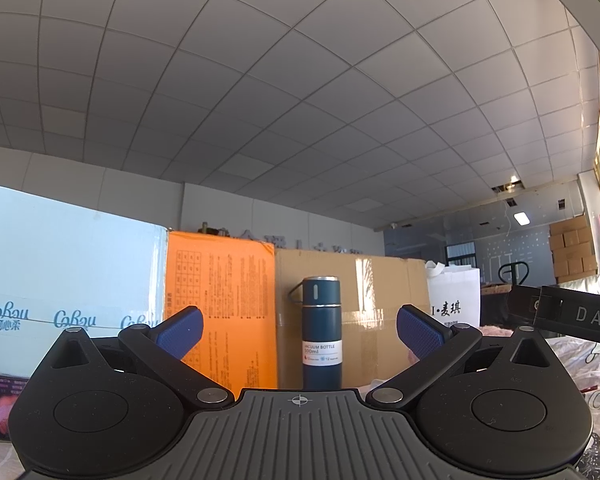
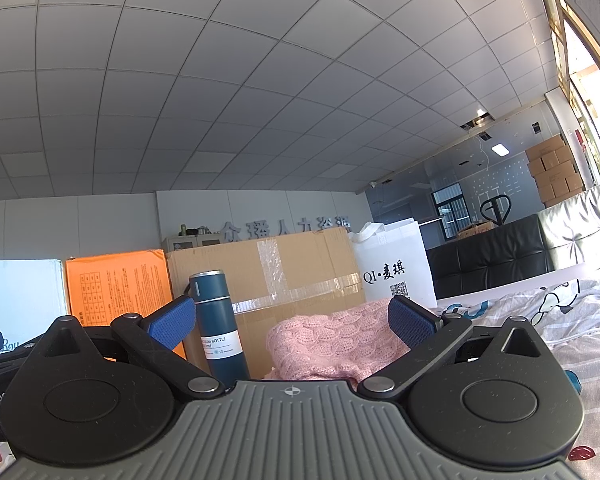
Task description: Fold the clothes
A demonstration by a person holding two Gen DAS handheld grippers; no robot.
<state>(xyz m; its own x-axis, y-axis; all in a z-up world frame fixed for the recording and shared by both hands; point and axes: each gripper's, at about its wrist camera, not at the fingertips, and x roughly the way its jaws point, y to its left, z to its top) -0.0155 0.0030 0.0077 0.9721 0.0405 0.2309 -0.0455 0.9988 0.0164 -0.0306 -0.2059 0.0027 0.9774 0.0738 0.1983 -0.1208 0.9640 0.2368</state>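
Pink knitted sweater (image 2: 332, 340) lies bunched on the bedsheet (image 2: 540, 320) ahead of the right gripper (image 2: 296, 322), beside the flask (image 2: 216, 320); both it and the left gripper (image 1: 300, 332) gape empty, so best pinch opposite edges and spread it flat.

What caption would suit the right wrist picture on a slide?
Open right gripper faces a pink knitted garment on the bed, a dark teal vacuum bottle standing beside it.

vacuum bottle (image 1: 322, 332) ahead, cardboard box (image 1: 352, 312) behind
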